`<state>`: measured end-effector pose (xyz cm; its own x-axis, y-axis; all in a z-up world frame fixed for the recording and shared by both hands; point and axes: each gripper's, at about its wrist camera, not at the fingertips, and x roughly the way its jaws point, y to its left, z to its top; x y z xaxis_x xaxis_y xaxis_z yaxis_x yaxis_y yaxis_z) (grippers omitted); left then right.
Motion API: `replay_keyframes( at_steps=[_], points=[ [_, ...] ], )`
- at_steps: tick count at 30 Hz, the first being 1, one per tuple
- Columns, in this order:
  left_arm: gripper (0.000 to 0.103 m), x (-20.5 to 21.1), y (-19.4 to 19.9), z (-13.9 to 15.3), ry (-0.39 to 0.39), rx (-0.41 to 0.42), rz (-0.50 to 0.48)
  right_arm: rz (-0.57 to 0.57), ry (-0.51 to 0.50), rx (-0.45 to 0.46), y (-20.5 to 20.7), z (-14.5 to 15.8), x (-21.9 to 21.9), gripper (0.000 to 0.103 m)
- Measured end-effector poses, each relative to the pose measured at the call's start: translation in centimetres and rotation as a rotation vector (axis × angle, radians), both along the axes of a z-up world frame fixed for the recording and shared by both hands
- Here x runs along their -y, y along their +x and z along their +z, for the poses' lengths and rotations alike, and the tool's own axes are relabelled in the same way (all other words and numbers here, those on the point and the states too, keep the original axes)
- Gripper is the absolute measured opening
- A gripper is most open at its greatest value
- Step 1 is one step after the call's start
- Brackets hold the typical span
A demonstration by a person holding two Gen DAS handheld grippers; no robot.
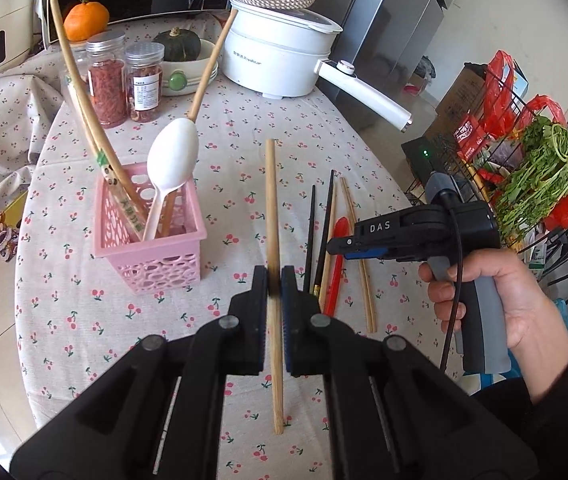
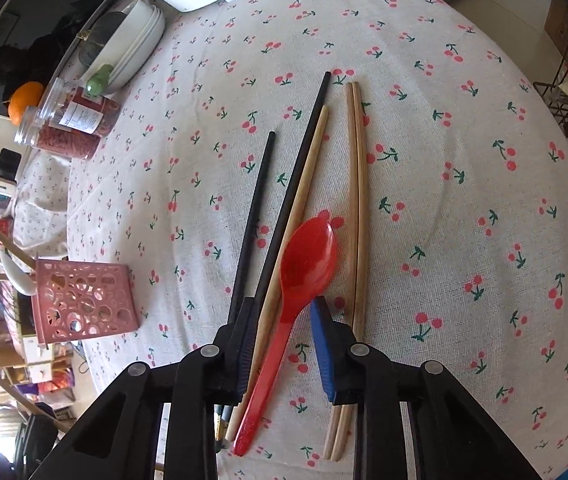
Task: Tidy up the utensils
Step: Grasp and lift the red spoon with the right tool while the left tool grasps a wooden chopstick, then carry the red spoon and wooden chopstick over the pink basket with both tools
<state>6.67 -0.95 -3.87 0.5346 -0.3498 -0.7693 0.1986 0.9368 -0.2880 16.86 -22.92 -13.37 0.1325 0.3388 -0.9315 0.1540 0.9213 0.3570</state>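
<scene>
Cherry-print tablecloth (image 2: 444, 184) carries black chopsticks (image 2: 304, 148), wooden chopsticks (image 2: 358, 184), red spoon (image 2: 308, 264), pink basket (image 2: 84, 300).

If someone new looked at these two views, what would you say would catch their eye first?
Probably the pale wooden chopstick clamped upright-looking in the left hand-held gripper, right in the middle of the left view. Next, the red spoon lying between the open jaws of the right hand-held gripper, among black and wooden chopsticks on the cherry-print tablecloth. The pink basket on the left already holds a white spoon and chopsticks.
</scene>
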Motion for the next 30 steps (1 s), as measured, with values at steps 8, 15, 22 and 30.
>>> replay_keyframes(
  at_steps=[8,15,22,30],
  points=[
    [0.007,-0.6,-0.1,0.0,0.004,0.002,0.012,-0.006,-0.004,0.016,0.0,-0.1,0.0,0.011],
    [0.007,-0.7,-0.7,0.5,0.025,0.035,0.022,-0.019,0.014,0.093,-0.6,1.7,0.4,0.009],
    [0.007,-1.7,-1.7,2.9,0.008,0.127,0.045,0.002,-0.02,0.242,-2.7,6.0,0.0,0.009],
    [0.007,-4.0,-3.6,8.1,-0.06,0.356,0.121,0.002,-0.018,0.437,-5.1,11.1,-0.2,0.009]
  ],
)
